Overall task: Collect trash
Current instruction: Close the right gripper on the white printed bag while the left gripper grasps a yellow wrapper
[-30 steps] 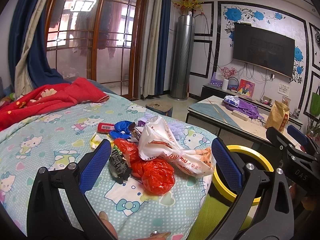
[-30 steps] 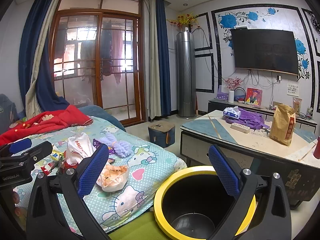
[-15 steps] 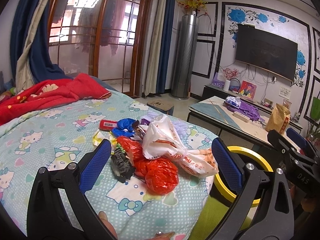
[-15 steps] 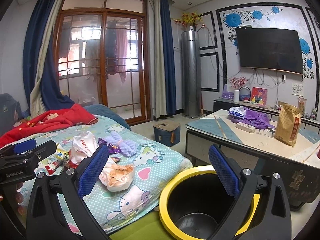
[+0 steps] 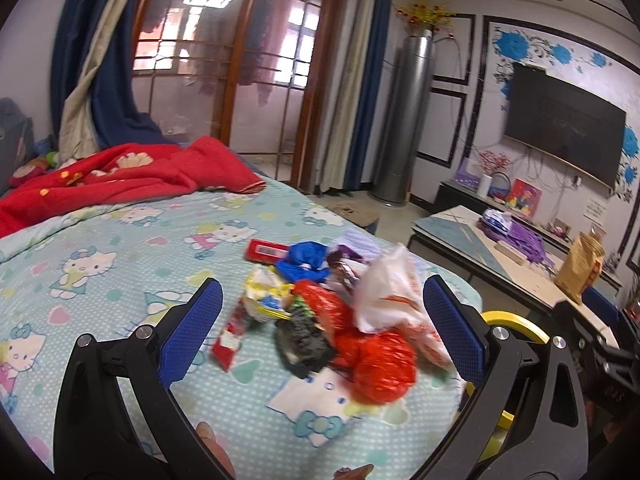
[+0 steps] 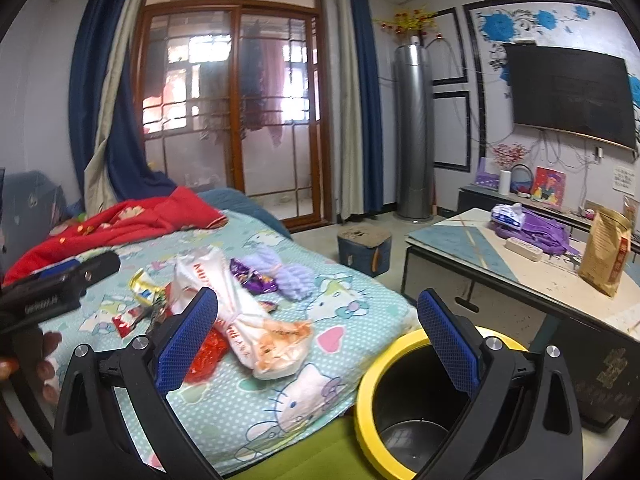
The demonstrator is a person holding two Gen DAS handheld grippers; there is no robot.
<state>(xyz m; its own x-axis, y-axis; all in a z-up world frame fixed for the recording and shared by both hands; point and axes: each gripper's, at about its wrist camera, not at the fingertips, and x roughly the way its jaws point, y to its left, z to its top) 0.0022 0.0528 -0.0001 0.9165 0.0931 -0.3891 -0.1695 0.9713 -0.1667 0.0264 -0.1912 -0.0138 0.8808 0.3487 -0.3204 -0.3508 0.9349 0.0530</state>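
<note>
Covering most of both views, a soft quilted bedsheet (image 5: 100, 248) printed with cartoon cats on pale blue dots carries a crumpled red blanket (image 5: 132, 176) at its far end and a loose heap of trash near the foot. Beside the bed stands a round bin (image 6: 404, 412), black inside with a glossy yellow rim, holding nothing visible. In the heap, a long white plastic bag (image 5: 388, 296) with orange print lies twisted over a crinkly red bag (image 5: 380, 364); a dark scrunched wrapper (image 5: 304, 340), a blue bag (image 5: 308, 260), a flat red packet (image 5: 266, 249) and a yellow wrapper (image 5: 264, 296) lie just beside them. The left gripper (image 5: 320, 336) hangs over this heap, its 2 blue textured pads spread wide, gripping nothing. The right gripper (image 6: 316, 340) hangs between heap and bin, likewise spread wide and bare
</note>
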